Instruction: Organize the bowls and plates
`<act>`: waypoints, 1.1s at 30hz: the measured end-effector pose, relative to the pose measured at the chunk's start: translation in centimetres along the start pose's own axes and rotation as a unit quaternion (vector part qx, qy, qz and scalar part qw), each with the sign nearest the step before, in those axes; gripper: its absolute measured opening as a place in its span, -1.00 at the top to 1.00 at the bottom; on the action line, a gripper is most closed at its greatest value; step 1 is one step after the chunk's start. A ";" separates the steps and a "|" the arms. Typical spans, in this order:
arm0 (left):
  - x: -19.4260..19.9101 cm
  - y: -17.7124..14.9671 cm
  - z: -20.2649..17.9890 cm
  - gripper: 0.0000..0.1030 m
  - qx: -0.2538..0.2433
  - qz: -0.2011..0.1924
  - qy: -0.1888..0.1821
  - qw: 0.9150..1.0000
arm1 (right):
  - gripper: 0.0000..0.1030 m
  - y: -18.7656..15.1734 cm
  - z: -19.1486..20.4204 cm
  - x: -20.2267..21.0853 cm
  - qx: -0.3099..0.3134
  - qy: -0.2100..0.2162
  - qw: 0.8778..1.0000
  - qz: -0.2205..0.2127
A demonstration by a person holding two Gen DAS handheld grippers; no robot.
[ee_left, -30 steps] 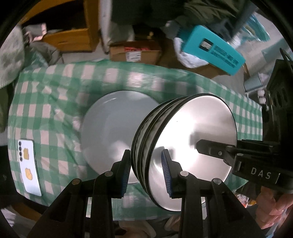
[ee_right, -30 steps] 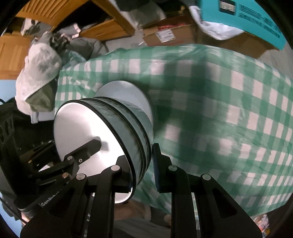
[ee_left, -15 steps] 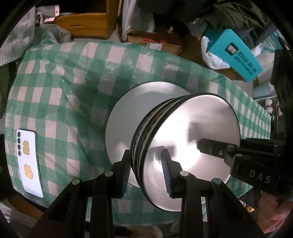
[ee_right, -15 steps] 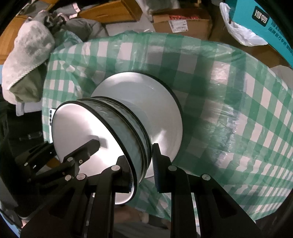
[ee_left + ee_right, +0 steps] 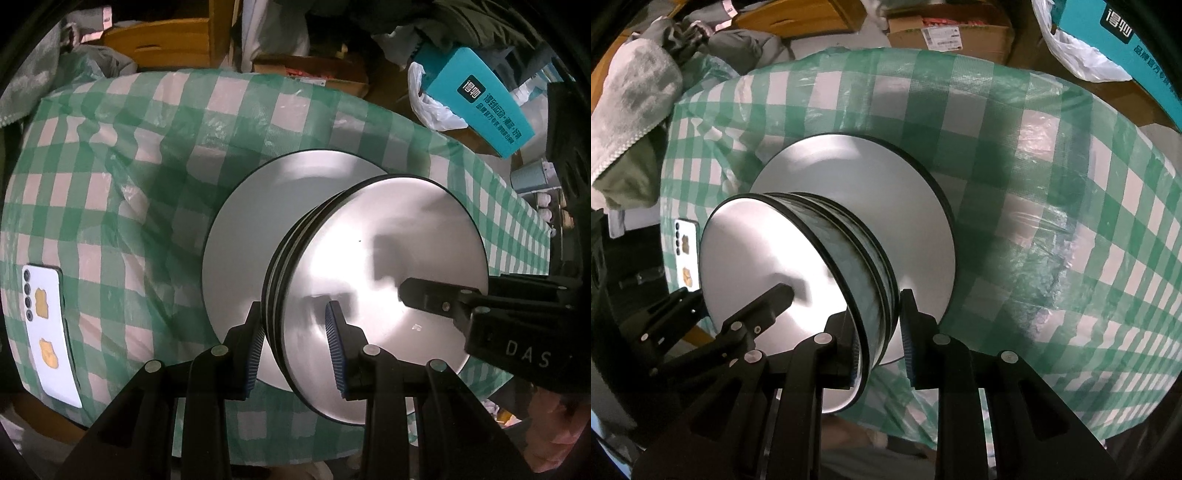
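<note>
Both grippers pointed steeply down at the table. The left gripper point(image 5: 295, 341) had its two black fingers on either side of the wall of a stack of shiny white bowls with thin black rims point(image 5: 380, 291) — one blue pad point(image 5: 334, 339) sat inside the top bowl and the other pressed on the outside. Its jaws were narrow and gripped the stack's edge.

The right gripper point(image 5: 879, 339) came at the same stack from the other side. One finger sat inside the top bowl and the other stood just outside the stack. Its jaws were opening, with the bowls' wall between them, and a small gap showed beside the outer pad point(image 5: 907, 339). In the left camera view its black body point(image 5: 491, 317) reached in over the bowl, and a bit of the person's hand point(image 5: 554, 435) showed under it.

The bowls point(image 5: 783, 273) were nested one in another, at least three of them, with grey-green sides and bright, smooth insides. The stack was on top of a big round white plate with a dark rim point(image 5: 886, 206) — I could not tell for sure if it fully rested there. The plate lay flat on the green and white checked tablecloth point(image 5: 1052, 229).

A white phone with yellow stickers point(image 5: 48, 328) lay near the table's edge, well apart from the plate
</note>
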State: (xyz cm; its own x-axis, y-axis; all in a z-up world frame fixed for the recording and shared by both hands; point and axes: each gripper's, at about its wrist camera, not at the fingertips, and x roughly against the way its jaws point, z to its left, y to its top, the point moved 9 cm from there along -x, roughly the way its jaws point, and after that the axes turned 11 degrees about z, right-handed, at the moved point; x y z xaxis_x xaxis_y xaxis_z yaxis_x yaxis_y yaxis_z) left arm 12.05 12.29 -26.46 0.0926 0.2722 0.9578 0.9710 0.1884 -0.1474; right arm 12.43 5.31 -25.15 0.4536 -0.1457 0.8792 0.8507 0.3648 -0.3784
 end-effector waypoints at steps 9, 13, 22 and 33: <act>1.4 -0.1 0.1 0.20 -0.001 -0.038 0.024 0.999 | 0.10 -0.6 0.2 0.5 0.012 -0.018 0.999 -0.031; 4.4 -0.6 0.1 -0.27 -0.009 -0.088 0.051 0.995 | -0.07 -1.1 -0.5 2.2 0.012 -0.039 0.997 -0.065; 8.4 -4.0 -2.0 -0.59 -0.031 -0.140 0.074 0.987 | -0.27 -3.6 -1.3 8.3 0.007 -0.080 0.984 -0.160; 11.9 -7.7 -4.6 -0.59 -0.047 -0.178 0.053 0.982 | -0.28 -9.5 -1.9 15.4 0.036 -0.119 0.955 -0.269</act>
State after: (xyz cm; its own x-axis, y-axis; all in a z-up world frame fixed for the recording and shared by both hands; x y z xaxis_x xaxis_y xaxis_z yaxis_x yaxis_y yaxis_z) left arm 6.71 9.72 -12.76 -0.2384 0.1052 0.9654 0.9617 0.1637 0.2197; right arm 11.82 -2.13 -8.59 -0.1257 -0.1196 0.9848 0.9188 0.3605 0.1611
